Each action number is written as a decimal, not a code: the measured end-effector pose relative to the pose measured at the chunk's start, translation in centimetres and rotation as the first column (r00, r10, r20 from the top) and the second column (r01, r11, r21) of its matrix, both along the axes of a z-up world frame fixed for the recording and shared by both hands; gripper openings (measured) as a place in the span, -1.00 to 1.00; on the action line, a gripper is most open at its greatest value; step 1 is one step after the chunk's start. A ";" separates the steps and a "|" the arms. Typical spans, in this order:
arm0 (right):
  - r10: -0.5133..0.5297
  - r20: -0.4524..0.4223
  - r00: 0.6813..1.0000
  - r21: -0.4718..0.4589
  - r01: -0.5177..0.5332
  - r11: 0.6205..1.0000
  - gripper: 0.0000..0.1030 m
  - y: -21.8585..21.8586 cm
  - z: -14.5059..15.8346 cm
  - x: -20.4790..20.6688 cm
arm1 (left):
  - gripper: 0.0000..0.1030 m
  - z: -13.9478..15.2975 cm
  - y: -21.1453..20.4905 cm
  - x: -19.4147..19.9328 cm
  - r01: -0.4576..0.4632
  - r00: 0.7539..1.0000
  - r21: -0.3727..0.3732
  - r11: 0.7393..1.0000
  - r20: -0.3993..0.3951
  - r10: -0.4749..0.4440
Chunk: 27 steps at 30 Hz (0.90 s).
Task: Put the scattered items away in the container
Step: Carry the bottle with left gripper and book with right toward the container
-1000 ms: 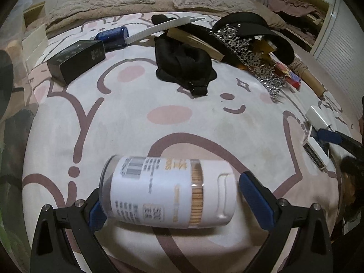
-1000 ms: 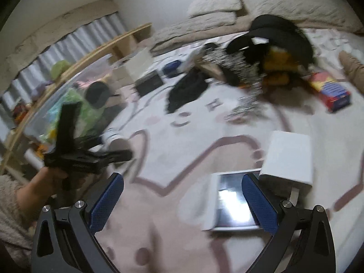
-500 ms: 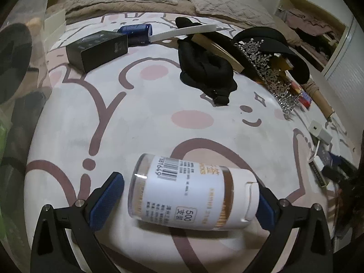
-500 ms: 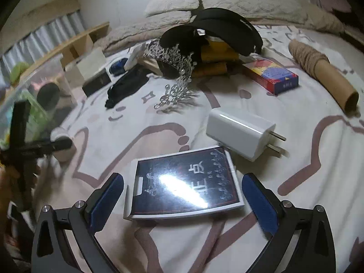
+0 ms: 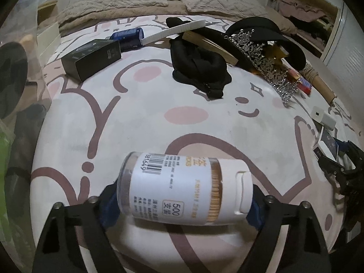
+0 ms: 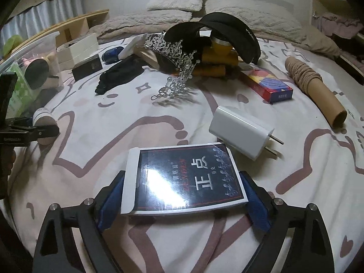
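We see the left gripper closing, its blue fingers pressed against both ends of the toothpick jar lying sideways on the bed. The right gripper is closing too, fingers touching the card box just beside the white charger; the clear container sits far left

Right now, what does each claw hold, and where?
Left claw: closing on the toothpick jar, base and cap ends. Right claw: closing on the card box, across its two short ends.
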State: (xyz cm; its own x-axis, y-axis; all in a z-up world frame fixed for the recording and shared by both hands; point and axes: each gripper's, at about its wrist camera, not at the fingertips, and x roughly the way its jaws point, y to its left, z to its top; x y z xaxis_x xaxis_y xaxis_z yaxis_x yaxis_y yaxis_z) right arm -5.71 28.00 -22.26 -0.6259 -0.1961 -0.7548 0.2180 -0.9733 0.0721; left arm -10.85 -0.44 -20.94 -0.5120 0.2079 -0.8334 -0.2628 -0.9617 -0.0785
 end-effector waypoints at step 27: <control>0.010 -0.054 0.999 -0.179 -0.020 0.984 0.79 -1.1 4.0 -0.4 | 0.59 4.3 -0.3 1.7 0.028 0.996 0.021 0.999 -0.086 -0.026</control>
State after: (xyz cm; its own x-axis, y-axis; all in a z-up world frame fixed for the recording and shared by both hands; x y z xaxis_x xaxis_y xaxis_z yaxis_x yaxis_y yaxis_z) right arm -6.08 26.93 -18.26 -0.6596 -0.3349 -0.6729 0.2406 -0.9422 0.2331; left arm -9.19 -0.73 -16.68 -0.5757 0.2405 -0.7815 -0.2950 -0.9525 -0.0759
